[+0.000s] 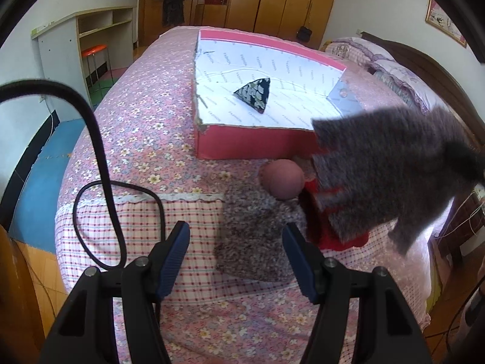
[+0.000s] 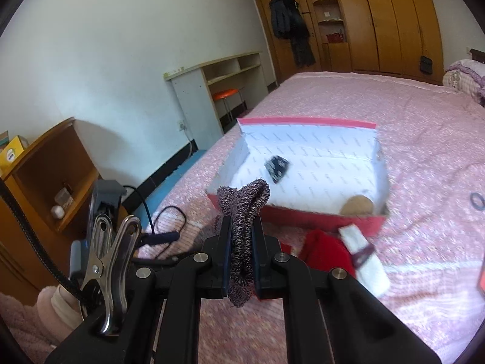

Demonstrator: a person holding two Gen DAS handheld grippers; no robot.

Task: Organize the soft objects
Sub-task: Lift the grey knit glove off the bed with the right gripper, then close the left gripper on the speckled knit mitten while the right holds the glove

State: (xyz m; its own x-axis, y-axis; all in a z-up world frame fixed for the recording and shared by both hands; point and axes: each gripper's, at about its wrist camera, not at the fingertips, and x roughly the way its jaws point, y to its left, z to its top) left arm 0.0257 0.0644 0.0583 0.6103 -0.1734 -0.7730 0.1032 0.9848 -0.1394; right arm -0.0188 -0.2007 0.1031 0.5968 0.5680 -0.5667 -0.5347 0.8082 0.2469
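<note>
A red cardboard box (image 1: 251, 139) lined with white paper sits on the bed; it also shows in the right wrist view (image 2: 303, 214). A small dark patterned pouch (image 1: 254, 93) lies inside it. My left gripper (image 1: 236, 242) is open and empty above a speckled grey knit item (image 1: 257, 236) with a pink pompom (image 1: 283, 179). My right gripper (image 2: 241, 227) is shut on a grey-purple knit garment (image 2: 242, 212), which hangs blurred in the air at the right of the left wrist view (image 1: 391, 170). A red soft item (image 2: 324, 251) and a white rolled item (image 2: 368, 261) lie by the box.
A pink floral bedspread (image 1: 145, 127) covers the bed. A black cable (image 1: 100, 157) loops over its left side. A shelf unit and an orange stool (image 1: 94, 51) stand to the left, wardrobes (image 2: 379, 21) at the back. A brown round thing (image 2: 357, 206) sits in the box corner.
</note>
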